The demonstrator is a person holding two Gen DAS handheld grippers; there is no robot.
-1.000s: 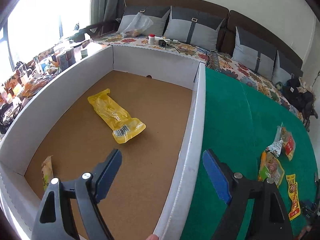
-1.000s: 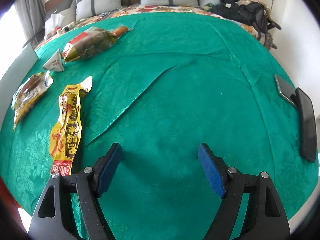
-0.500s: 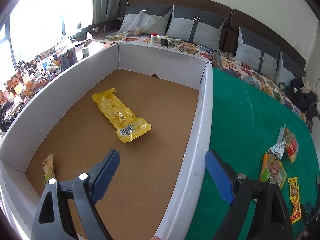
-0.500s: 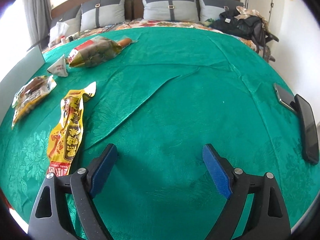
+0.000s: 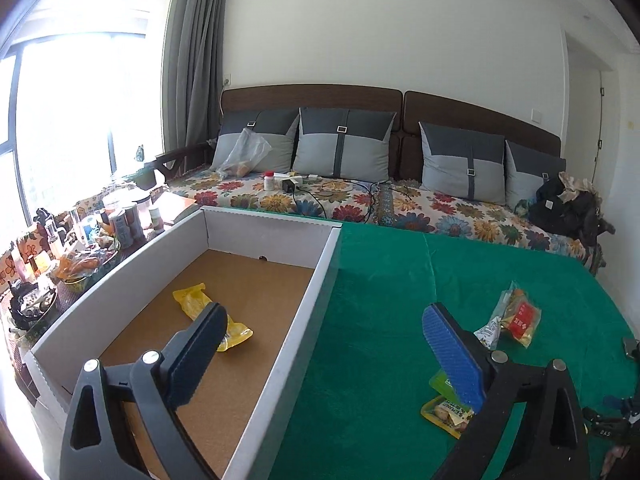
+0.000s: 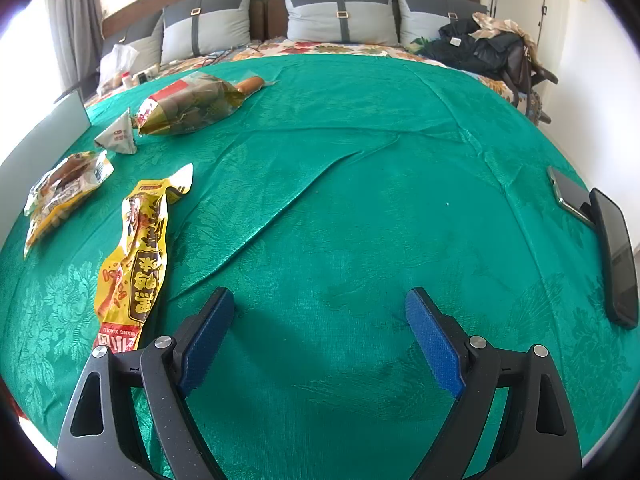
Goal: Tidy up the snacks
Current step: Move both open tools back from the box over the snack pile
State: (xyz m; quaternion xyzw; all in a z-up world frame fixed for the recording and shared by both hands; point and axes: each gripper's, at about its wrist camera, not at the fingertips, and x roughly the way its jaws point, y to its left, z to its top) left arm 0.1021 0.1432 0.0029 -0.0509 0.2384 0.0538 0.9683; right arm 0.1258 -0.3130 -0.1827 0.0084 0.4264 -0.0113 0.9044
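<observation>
The left tool (image 5: 325, 330) and the right tool (image 6: 320, 312) look alike: each has two matte black plastic arms with triangular cut-outs near the base, each arm carrying two round silver screw heads. At the tip of every arm sits a long blue pad (image 5: 452, 354) with a fine ribbed texture, facing inward across the gap

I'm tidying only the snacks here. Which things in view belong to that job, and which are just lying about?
Job: cardboard box, yellow packet inside it, long yellow pack, brown-and-gold bag, silver triangular pack, clear pack.

Lying about: two phones, black clothes.
</observation>
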